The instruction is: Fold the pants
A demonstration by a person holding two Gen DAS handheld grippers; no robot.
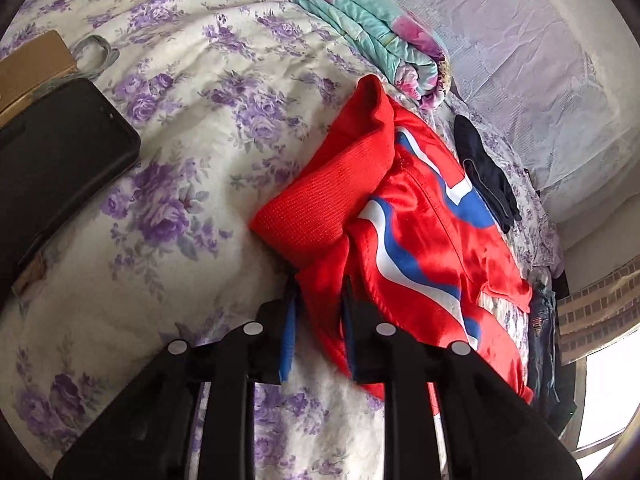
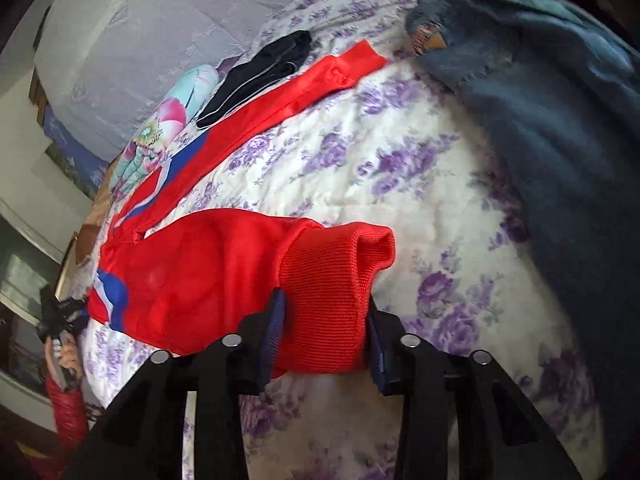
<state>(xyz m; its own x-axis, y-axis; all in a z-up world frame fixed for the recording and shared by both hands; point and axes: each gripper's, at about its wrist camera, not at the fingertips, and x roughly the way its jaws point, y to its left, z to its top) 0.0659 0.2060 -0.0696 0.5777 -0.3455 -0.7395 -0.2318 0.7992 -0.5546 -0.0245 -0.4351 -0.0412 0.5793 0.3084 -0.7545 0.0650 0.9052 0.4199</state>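
Observation:
Red track pants (image 1: 424, 236) with blue and white stripes lie on a bed with a purple-flowered quilt (image 1: 192, 128). In the left wrist view a ribbed red cuff (image 1: 320, 200) is folded over the pants. My left gripper (image 1: 320, 300) has its jaws partly open around a red fold of the pants. In the right wrist view the pants (image 2: 192, 276) stretch away to the far leg (image 2: 304, 92). My right gripper (image 2: 326, 316) has its jaws partly open around the ribbed cuff (image 2: 332, 280).
A black case (image 1: 60, 168) and a cardboard box (image 1: 32, 64) lie at the left. A folded floral blanket (image 1: 368, 32) and a dark garment (image 1: 484, 172) lie beyond the pants. A blue-green towel (image 2: 540, 100) lies at the right. Jeans (image 1: 544, 344) hang at the bed's edge.

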